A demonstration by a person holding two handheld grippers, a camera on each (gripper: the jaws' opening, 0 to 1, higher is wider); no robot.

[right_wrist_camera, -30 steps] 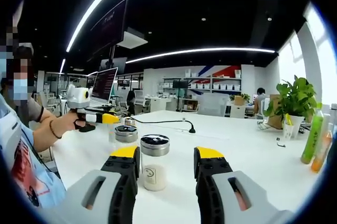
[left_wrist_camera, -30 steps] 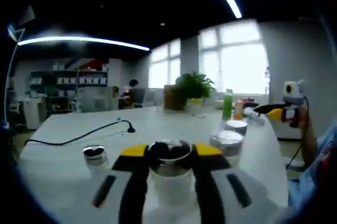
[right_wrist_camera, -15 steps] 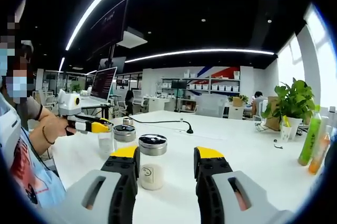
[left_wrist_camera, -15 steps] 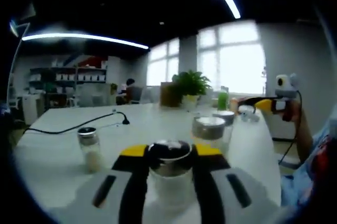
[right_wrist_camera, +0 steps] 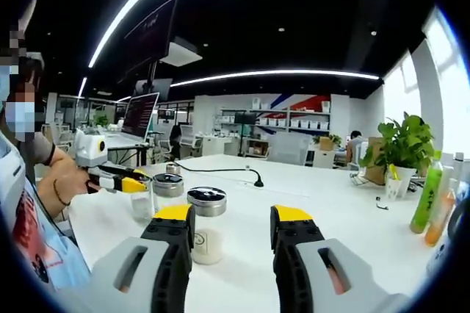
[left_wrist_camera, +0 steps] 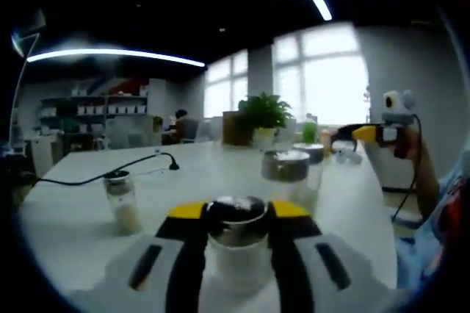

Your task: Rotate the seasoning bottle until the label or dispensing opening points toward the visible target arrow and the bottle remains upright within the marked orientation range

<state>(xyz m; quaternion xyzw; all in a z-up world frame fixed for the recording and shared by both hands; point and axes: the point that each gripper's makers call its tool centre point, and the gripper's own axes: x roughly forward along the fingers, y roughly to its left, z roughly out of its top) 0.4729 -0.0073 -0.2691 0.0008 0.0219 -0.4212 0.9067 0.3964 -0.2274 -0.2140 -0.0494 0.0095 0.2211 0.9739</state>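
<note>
In the left gripper view, the left gripper (left_wrist_camera: 236,219) has its two yellow-tipped jaws closed around a seasoning bottle (left_wrist_camera: 236,243), which stands upright between them with its dark shiny cap at the level of the tips. Ahead and to the left of this gripper stands a small shaker (left_wrist_camera: 122,203) on the white table (left_wrist_camera: 198,177). Ahead and slightly right are two more silver-capped jars (left_wrist_camera: 288,173).

In the right gripper view, the right gripper (right_wrist_camera: 232,228) is open wide and holds nothing. A capped jar (right_wrist_camera: 206,223) stands just beyond its left jaw, not touched. The left gripper appears further left, with a glass bottle between its jaws.
</note>
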